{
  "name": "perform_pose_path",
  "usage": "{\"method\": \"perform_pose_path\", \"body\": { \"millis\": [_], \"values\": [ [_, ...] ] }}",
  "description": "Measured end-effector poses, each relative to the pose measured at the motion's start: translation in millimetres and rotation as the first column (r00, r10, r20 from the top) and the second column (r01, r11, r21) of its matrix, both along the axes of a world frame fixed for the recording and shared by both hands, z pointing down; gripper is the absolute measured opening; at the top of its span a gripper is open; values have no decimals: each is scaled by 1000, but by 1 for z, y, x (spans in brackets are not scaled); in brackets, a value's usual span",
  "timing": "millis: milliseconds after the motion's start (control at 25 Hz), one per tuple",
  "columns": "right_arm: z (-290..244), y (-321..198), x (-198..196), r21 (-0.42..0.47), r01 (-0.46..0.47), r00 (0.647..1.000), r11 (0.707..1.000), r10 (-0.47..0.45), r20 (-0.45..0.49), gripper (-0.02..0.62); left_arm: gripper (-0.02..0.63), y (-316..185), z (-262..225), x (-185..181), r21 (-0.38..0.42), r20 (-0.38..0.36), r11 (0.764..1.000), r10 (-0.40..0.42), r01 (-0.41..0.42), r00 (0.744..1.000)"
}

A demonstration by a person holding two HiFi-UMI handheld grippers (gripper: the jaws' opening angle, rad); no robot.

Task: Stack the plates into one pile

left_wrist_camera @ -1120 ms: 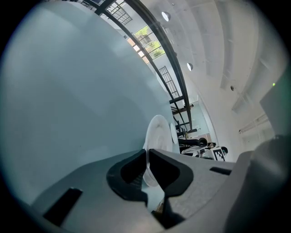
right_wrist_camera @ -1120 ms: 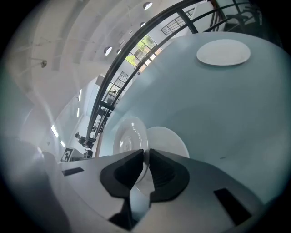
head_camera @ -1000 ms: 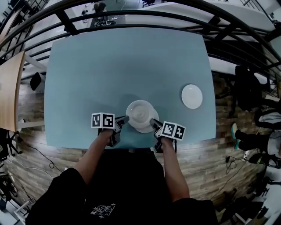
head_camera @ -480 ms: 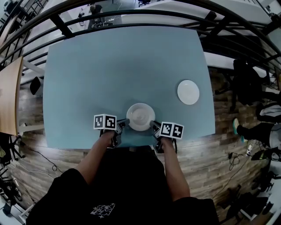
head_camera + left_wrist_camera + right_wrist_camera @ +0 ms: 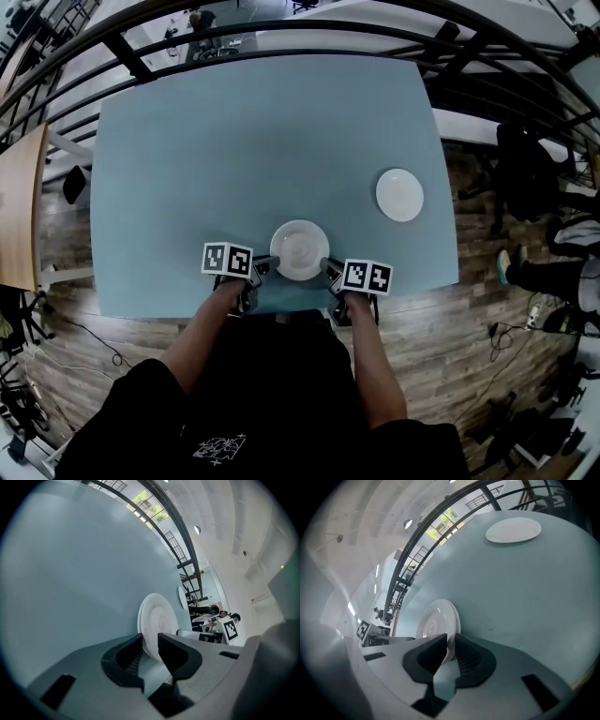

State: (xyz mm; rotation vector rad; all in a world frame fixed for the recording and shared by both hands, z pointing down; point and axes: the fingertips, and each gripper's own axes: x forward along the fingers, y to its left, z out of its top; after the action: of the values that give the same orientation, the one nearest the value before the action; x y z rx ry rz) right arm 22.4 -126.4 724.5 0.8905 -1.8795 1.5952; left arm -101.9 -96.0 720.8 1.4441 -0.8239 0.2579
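Observation:
A small pile of white plates (image 5: 300, 249) rests on the blue table (image 5: 234, 141) near its front edge. My left gripper (image 5: 265, 262) is at the pile's left rim and my right gripper (image 5: 327, 263) at its right rim. In the left gripper view the top plate's (image 5: 157, 620) rim lies between the slightly parted jaws of the left gripper (image 5: 150, 641). The right gripper (image 5: 451, 644) has just been opening its jaws, with the plate's (image 5: 436, 620) rim still between them. A single white plate (image 5: 399, 195) lies apart at the right.
The lone plate (image 5: 513, 530) sits close to the table's right edge. A dark railing (image 5: 281, 33) curves behind the table's far side. The wooden floor (image 5: 450, 328) lies below the front edge, and a person (image 5: 562, 262) stands at the far right.
The top plate, earlier offset above the lower one, now sits squarely on the pile. Both grippers have drawn slightly toward the front edge with it.

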Motion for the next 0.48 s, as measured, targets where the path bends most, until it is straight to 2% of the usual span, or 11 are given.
{"method": "perform_pose_path", "body": {
  "millis": [240,360,480],
  "values": [
    [0,-6,2,39,28,998,999,-26,-53,49,100,-2,1,-6,11,52,999,34,-34,998],
    [-2,-8,1,57,45,998,997,-42,-51,49,101,-3,1,-7,17,72,998,60,-61,996],
    [-2,-6,-2,76,100,992,992,-93,-87,49,101,-4,1,-8,20,75,998,52,-54,996]
  ]
}}
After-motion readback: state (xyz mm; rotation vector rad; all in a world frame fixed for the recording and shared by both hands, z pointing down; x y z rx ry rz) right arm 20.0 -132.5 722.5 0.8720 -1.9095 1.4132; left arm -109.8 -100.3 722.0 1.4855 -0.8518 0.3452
